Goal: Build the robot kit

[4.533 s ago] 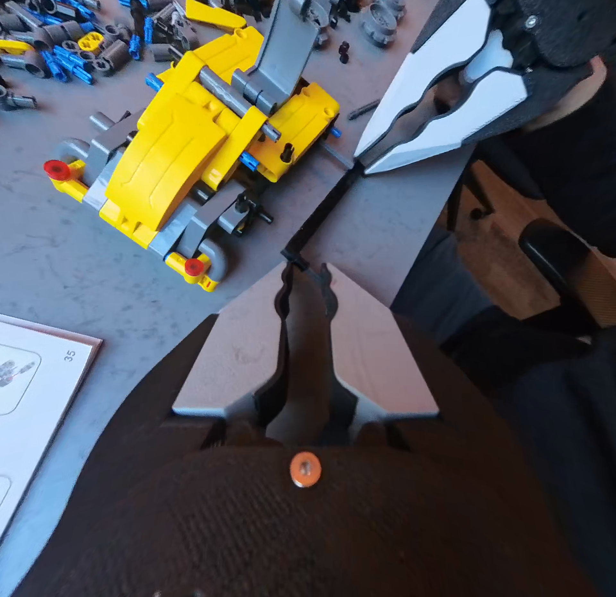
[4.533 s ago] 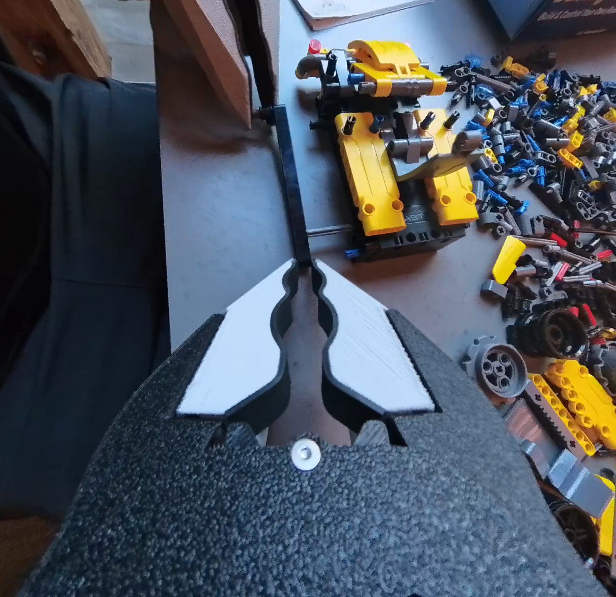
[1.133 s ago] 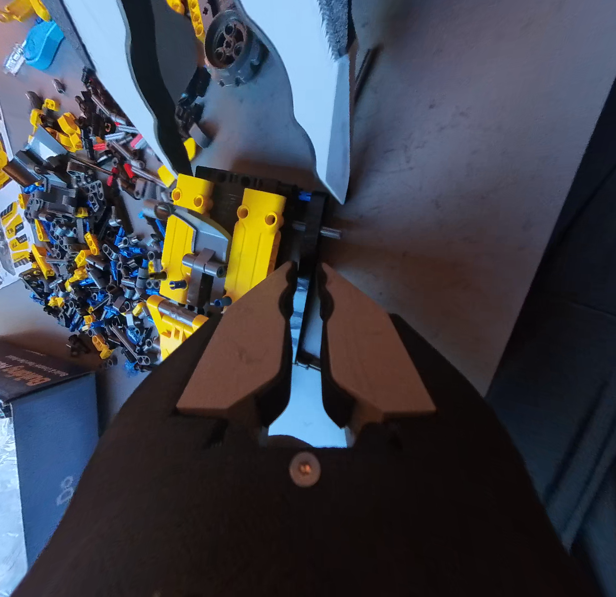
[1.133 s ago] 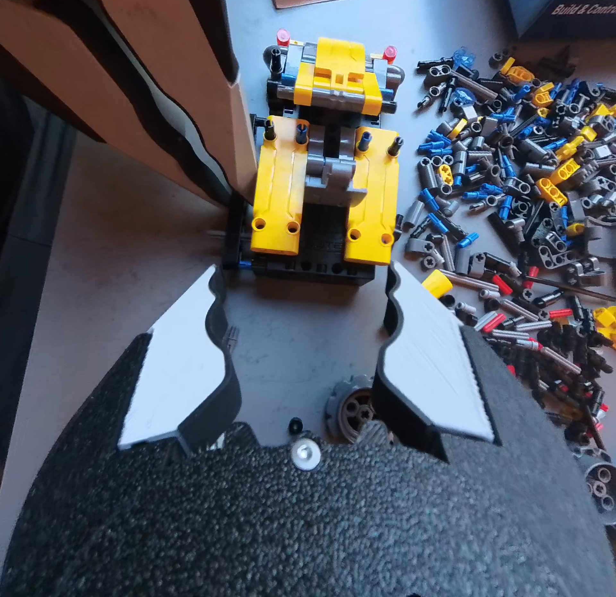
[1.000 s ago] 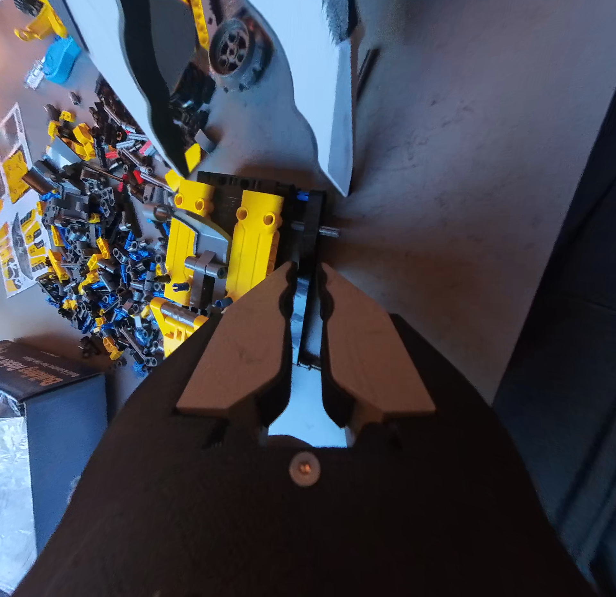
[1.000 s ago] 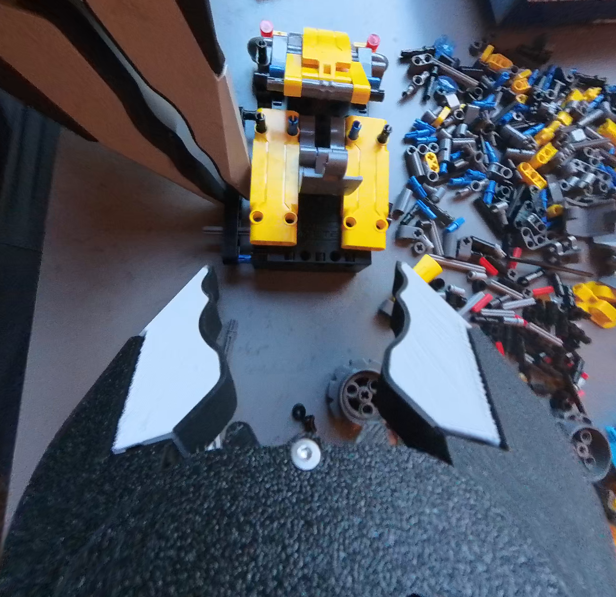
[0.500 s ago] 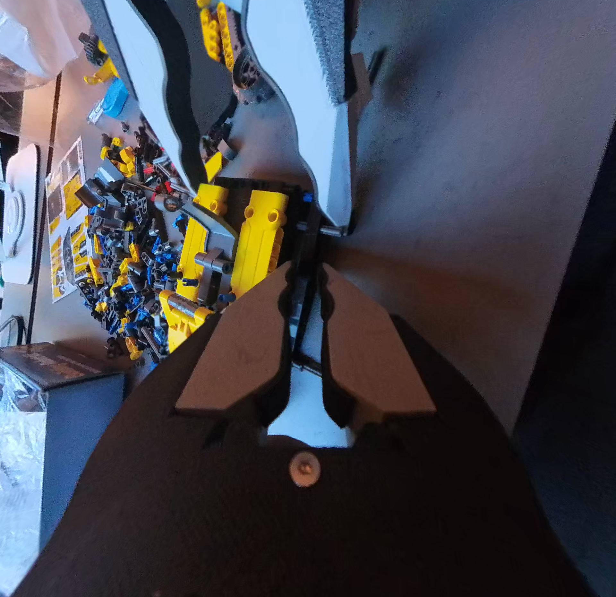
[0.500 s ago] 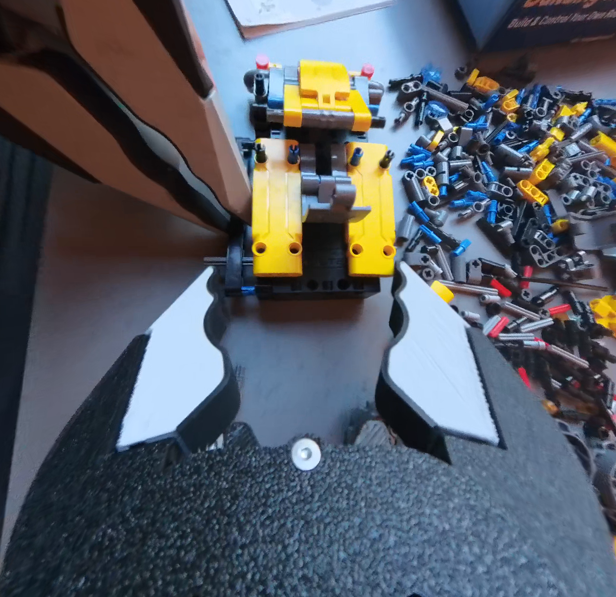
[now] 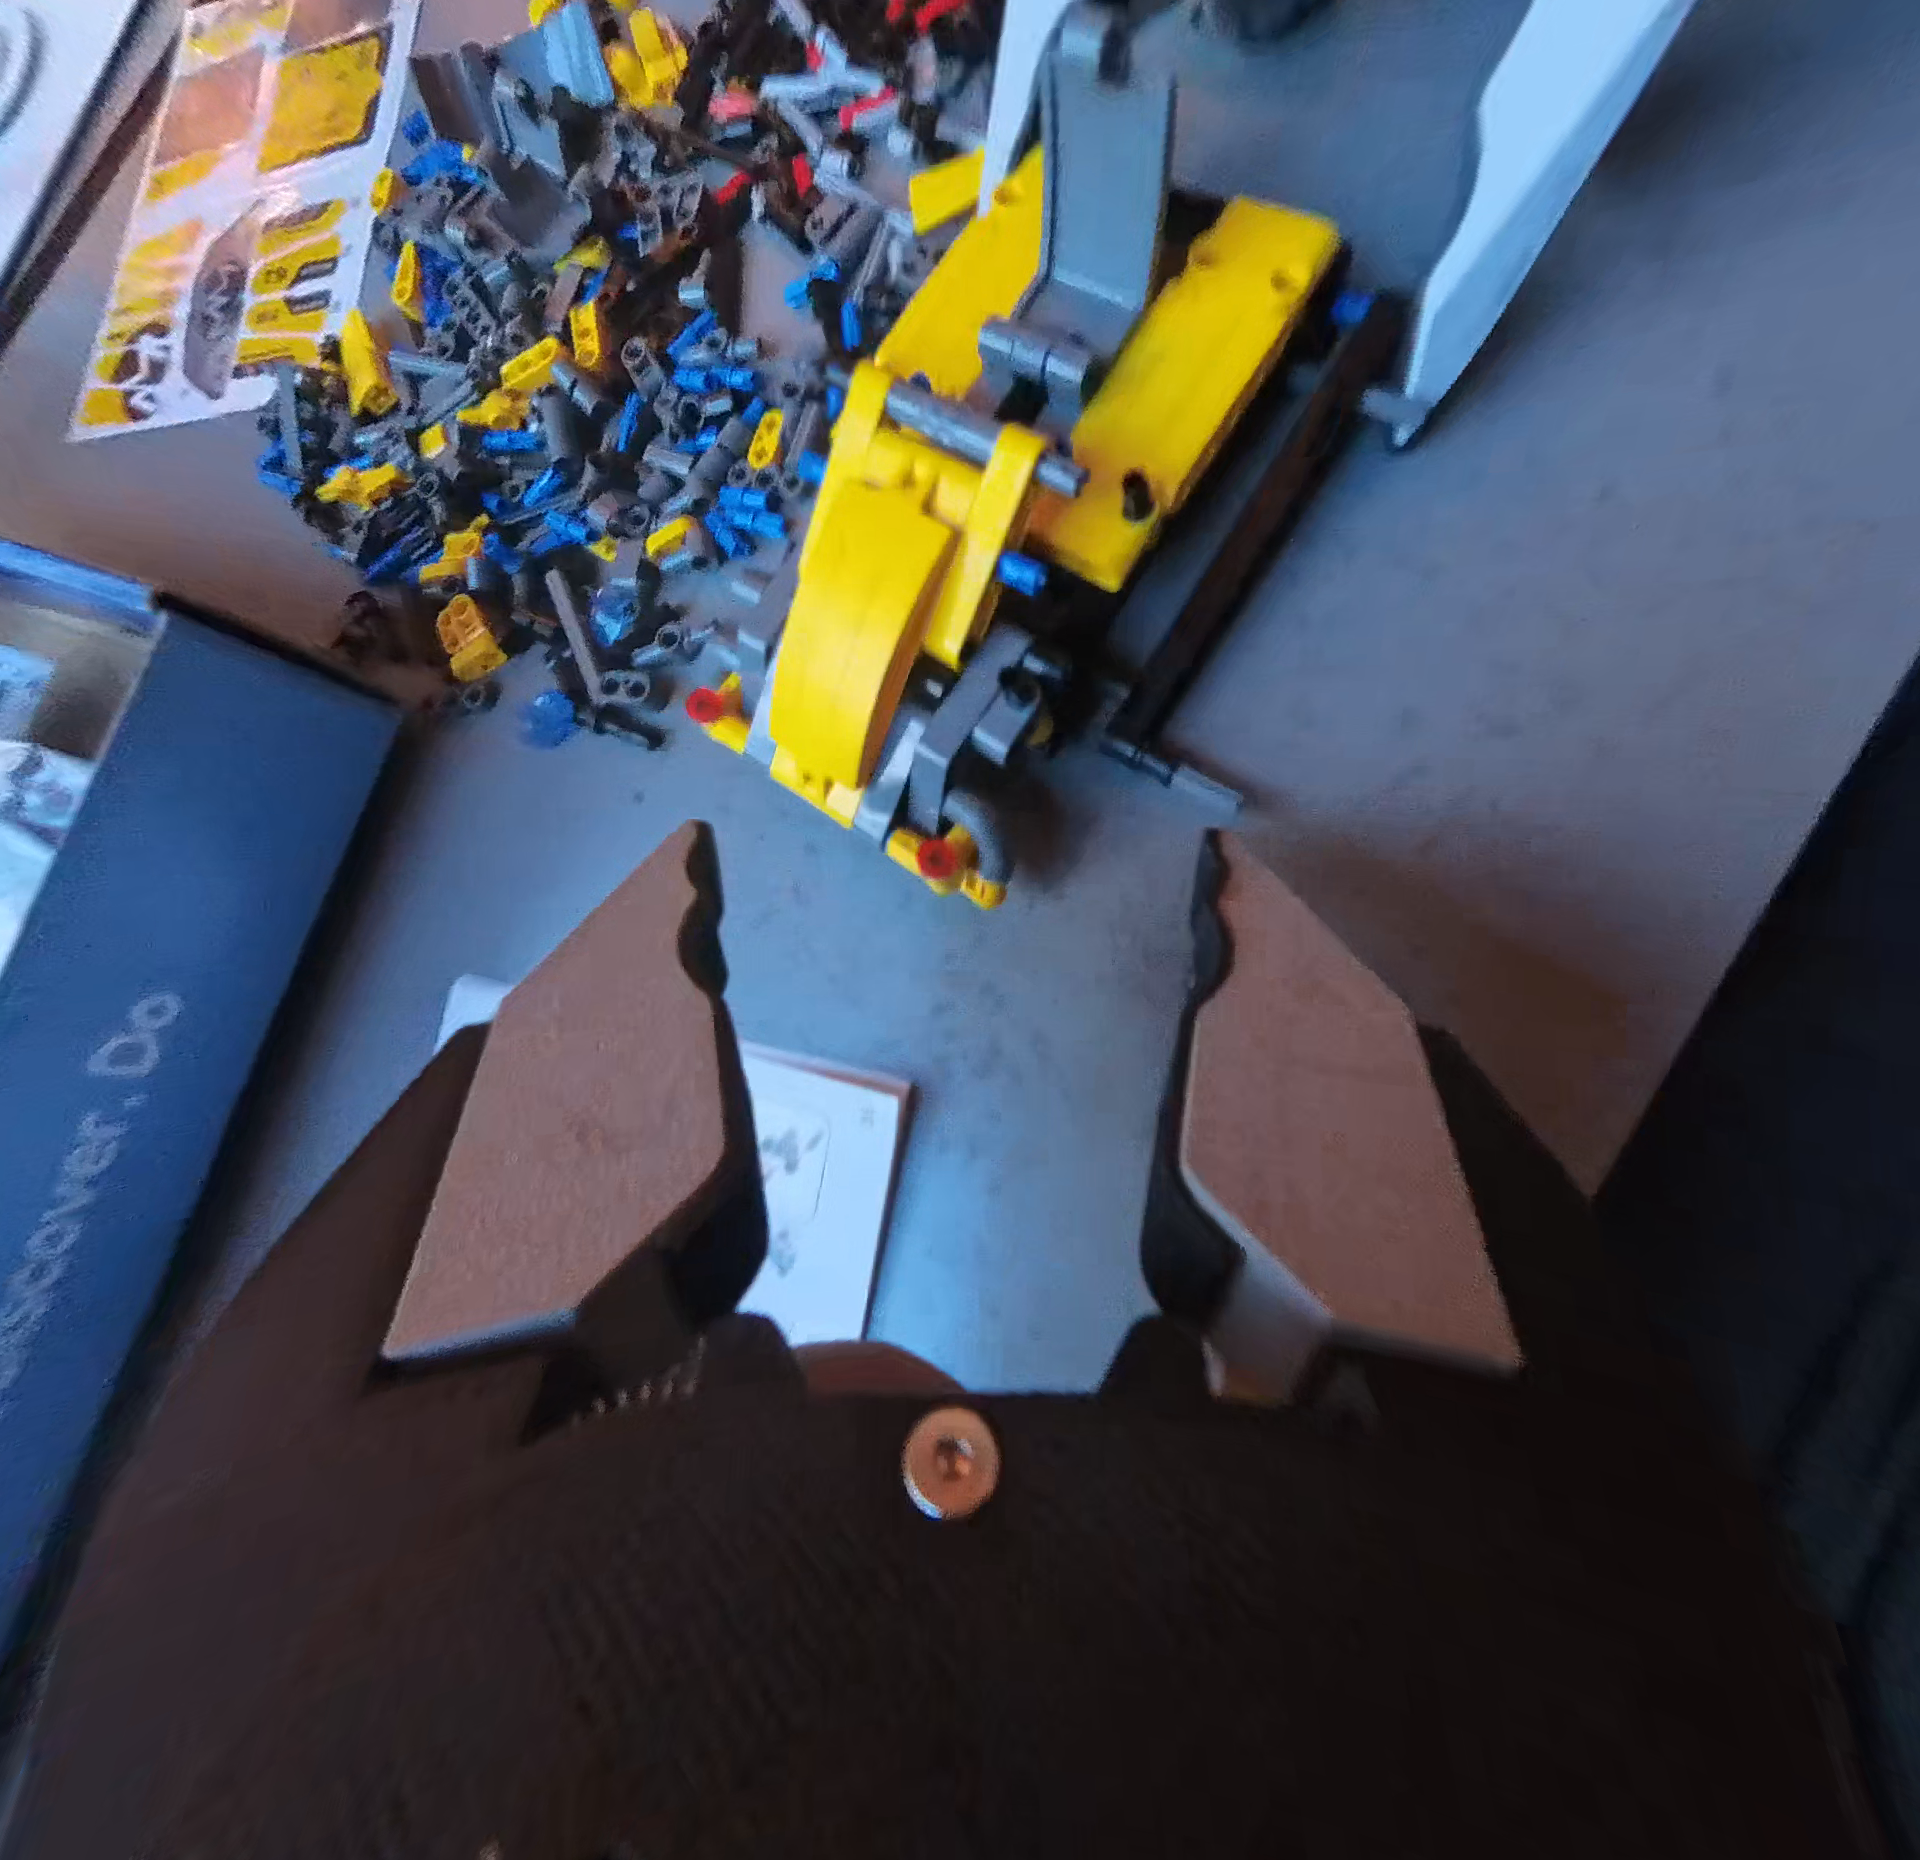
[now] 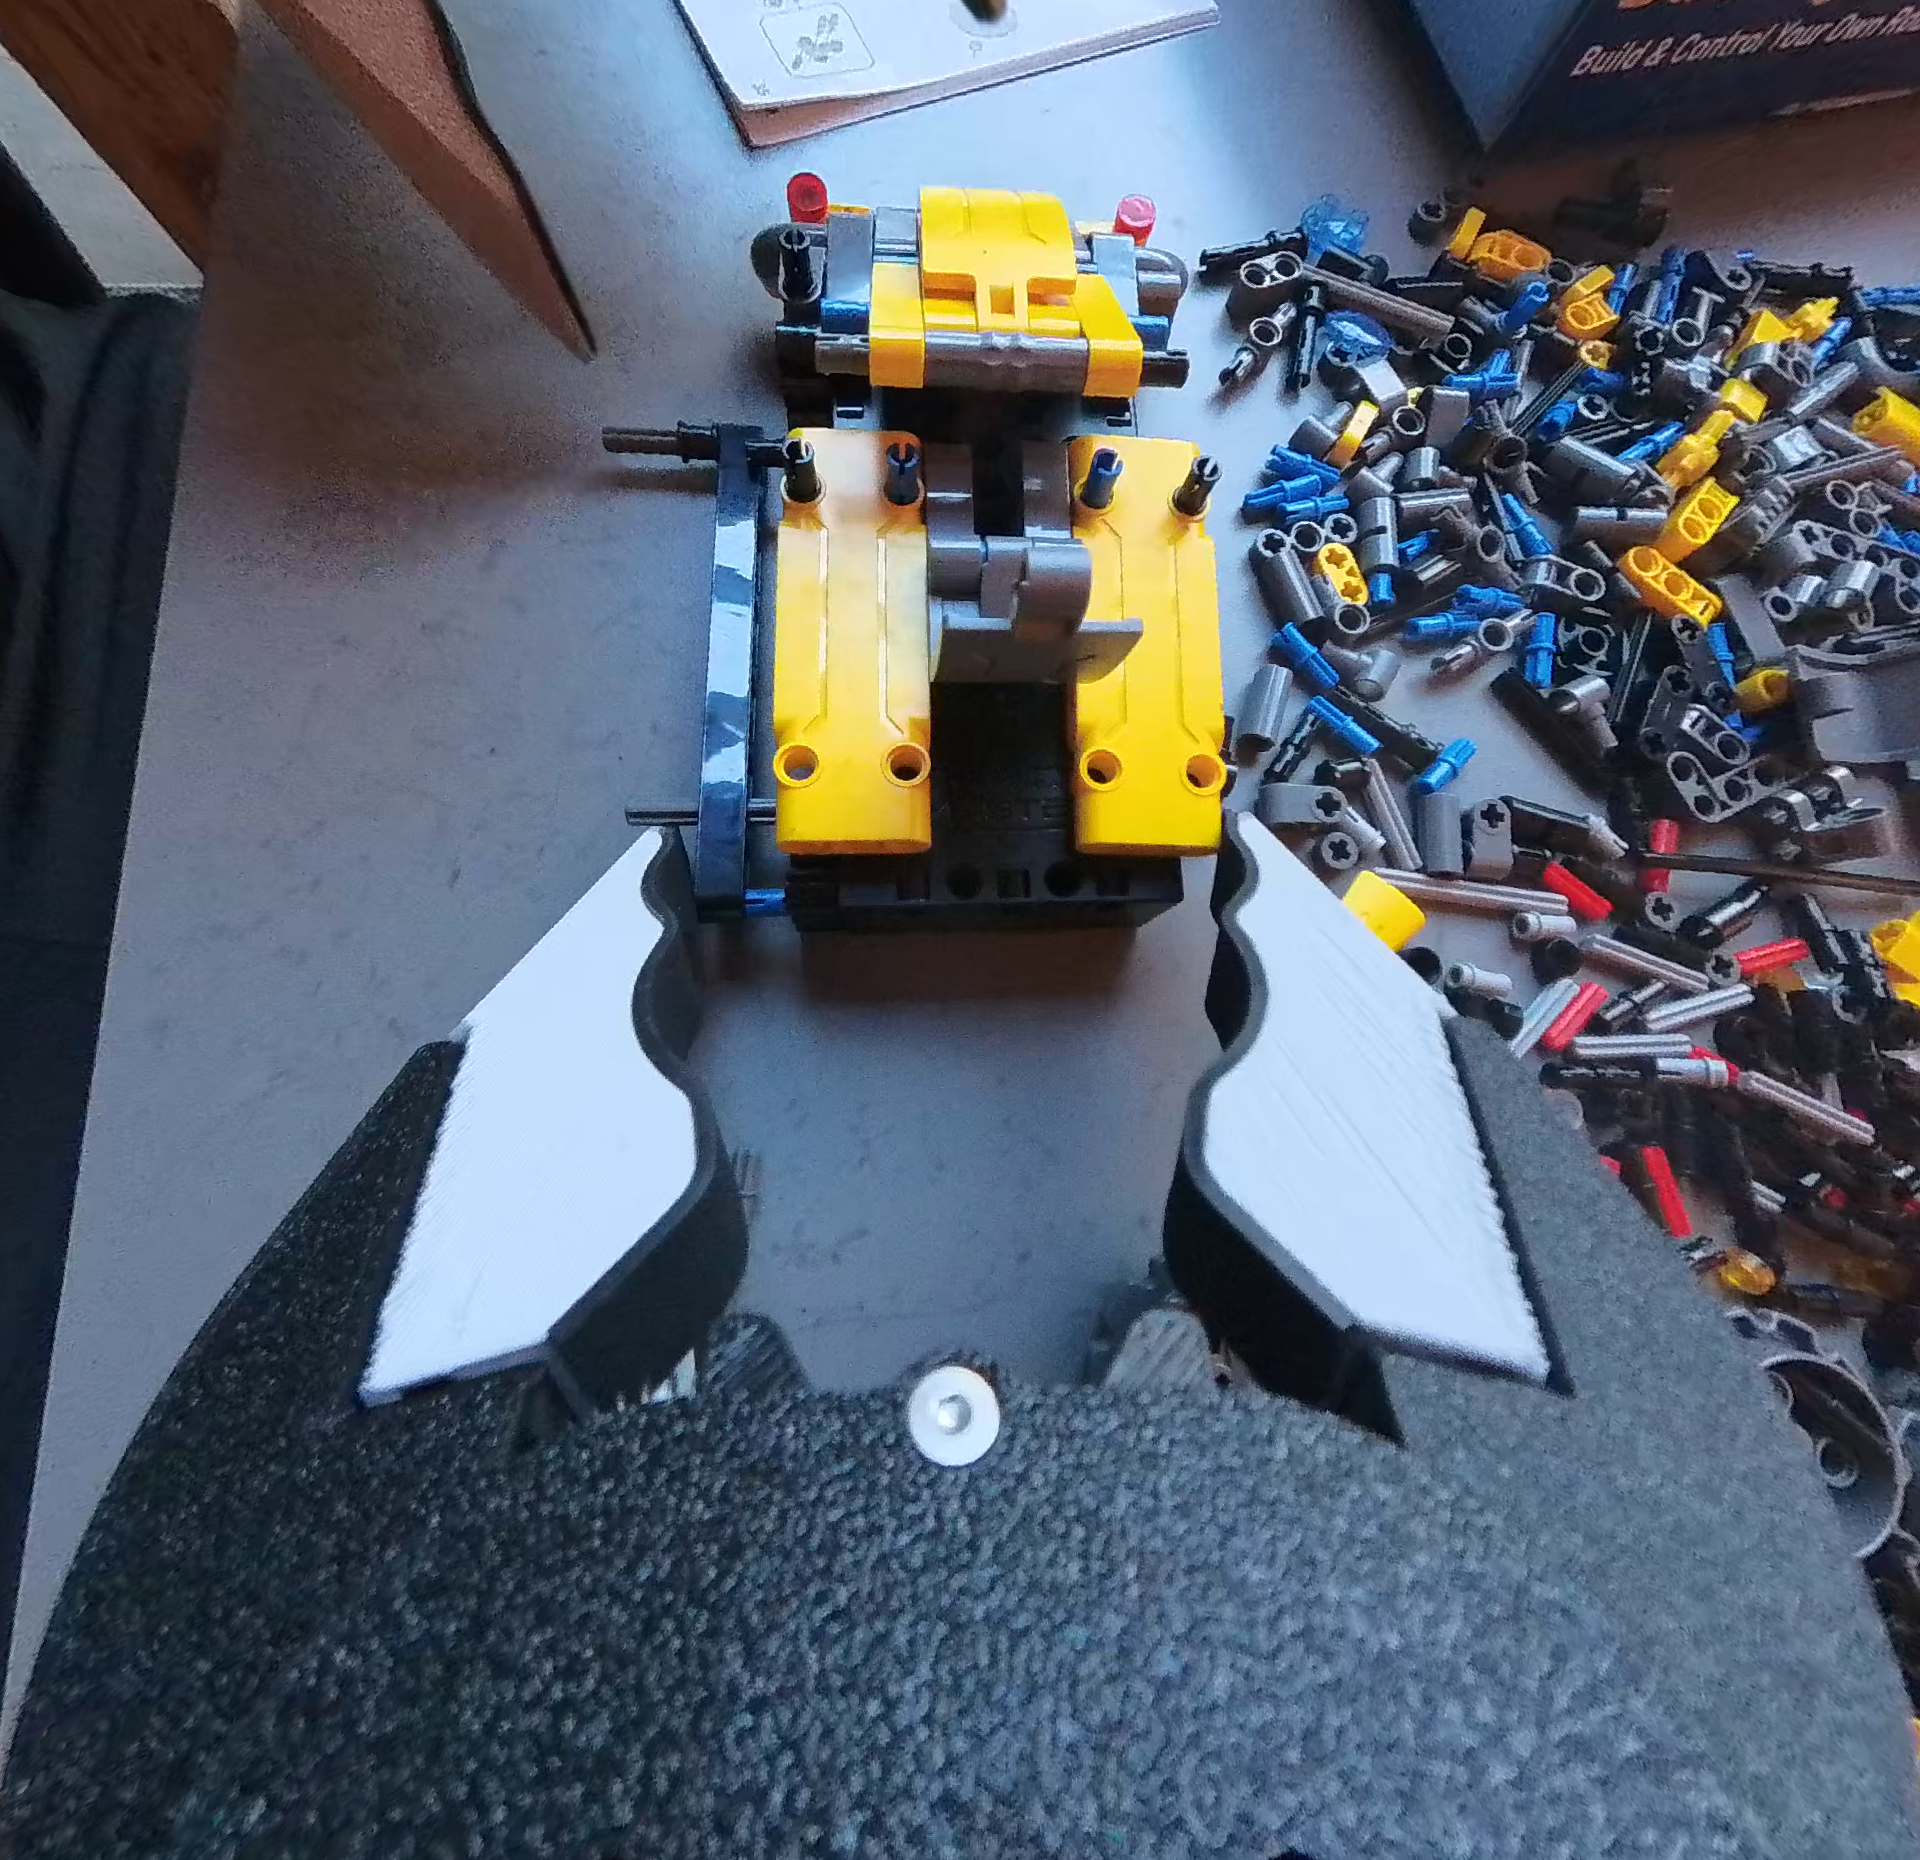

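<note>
A yellow and grey brick-built vehicle [image 10: 987, 584] stands on the grey table, and it also shows in the left wrist view [image 9: 1018, 501]. A long black beam [image 10: 729, 688] sits along its left side on two axles. My right gripper [image 10: 945, 854] is open, its white fingertips flanking the vehicle's black rear end; the left one touches the beam's end. My left gripper [image 9: 956, 854] is open and empty, a little back from the vehicle's front with the red studs. The brown fingers [image 10: 436, 117] of the left gripper show at the top left of the right wrist view.
A large heap of loose small parts [image 10: 1621, 667] lies right of the vehicle. An instruction booklet [image 10: 935, 23] and a dark blue box [image 10: 1683, 34] lie behind it. A sticker sheet [image 9: 239, 210] lies beyond the heap. The table edge [image 9: 1662, 1062] runs close on the vehicle's beam side.
My left gripper has let go of the black beam, opened and pulled back to the vehicle's front. The beam now stays on the vehicle's side. My right gripper moved in around the rear.
</note>
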Action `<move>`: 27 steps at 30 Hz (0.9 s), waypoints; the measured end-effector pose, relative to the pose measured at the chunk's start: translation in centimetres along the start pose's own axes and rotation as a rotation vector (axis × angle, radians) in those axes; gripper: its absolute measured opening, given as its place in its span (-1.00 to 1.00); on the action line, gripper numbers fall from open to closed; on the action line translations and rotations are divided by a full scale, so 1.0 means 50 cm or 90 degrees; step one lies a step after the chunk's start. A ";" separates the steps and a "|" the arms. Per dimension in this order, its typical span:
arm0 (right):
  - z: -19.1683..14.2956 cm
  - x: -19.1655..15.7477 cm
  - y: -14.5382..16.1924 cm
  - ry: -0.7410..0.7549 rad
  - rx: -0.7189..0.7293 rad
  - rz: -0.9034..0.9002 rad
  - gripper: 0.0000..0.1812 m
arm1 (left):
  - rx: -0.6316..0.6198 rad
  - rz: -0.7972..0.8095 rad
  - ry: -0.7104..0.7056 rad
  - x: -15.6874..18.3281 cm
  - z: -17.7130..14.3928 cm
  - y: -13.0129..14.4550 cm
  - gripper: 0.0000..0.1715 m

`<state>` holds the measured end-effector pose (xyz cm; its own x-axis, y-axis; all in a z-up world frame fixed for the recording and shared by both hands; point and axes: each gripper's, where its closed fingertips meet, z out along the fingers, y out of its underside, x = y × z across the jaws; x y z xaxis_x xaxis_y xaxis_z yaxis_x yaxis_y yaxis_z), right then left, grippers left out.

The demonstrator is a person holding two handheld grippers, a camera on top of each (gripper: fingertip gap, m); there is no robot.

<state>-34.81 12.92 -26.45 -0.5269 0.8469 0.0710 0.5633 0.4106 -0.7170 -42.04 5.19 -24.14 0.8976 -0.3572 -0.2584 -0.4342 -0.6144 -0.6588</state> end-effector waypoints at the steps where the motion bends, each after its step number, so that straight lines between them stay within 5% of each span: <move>1: 0.000 0.000 0.000 0.000 0.000 0.000 0.10 | 0.016 -0.003 0.011 0.003 0.005 -0.007 0.05; 5: 0.000 0.001 0.002 0.008 -0.004 0.013 0.10 | -0.006 -0.054 0.002 0.001 0.010 0.017 -0.03; 9: -0.002 -0.001 0.003 0.010 -0.003 0.015 0.10 | 0.035 -0.160 0.123 0.095 -0.021 0.007 -0.64; 12: 0.001 0.000 0.001 0.001 -0.004 0.011 0.10 | 0.012 -0.238 0.166 0.118 0.004 0.005 -0.52; 14: 0.003 -0.001 0.000 0.000 -0.006 0.008 0.10 | 0.013 -0.265 0.183 0.121 0.014 -0.007 -0.64; 17: 0.003 -0.001 -0.001 -0.001 -0.004 0.007 0.09 | -0.001 -0.268 0.138 0.103 0.024 -0.002 -0.87; 27: -0.003 -0.002 -0.006 0.011 0.012 -0.009 0.11 | 0.057 -0.321 0.054 0.106 0.019 0.000 -0.91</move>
<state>-34.83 12.77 -26.13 -0.5231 0.8472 0.0928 0.5440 0.4158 -0.7288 -37.19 3.96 -26.20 0.9825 -0.0901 0.1627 0.0625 -0.6641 -0.7451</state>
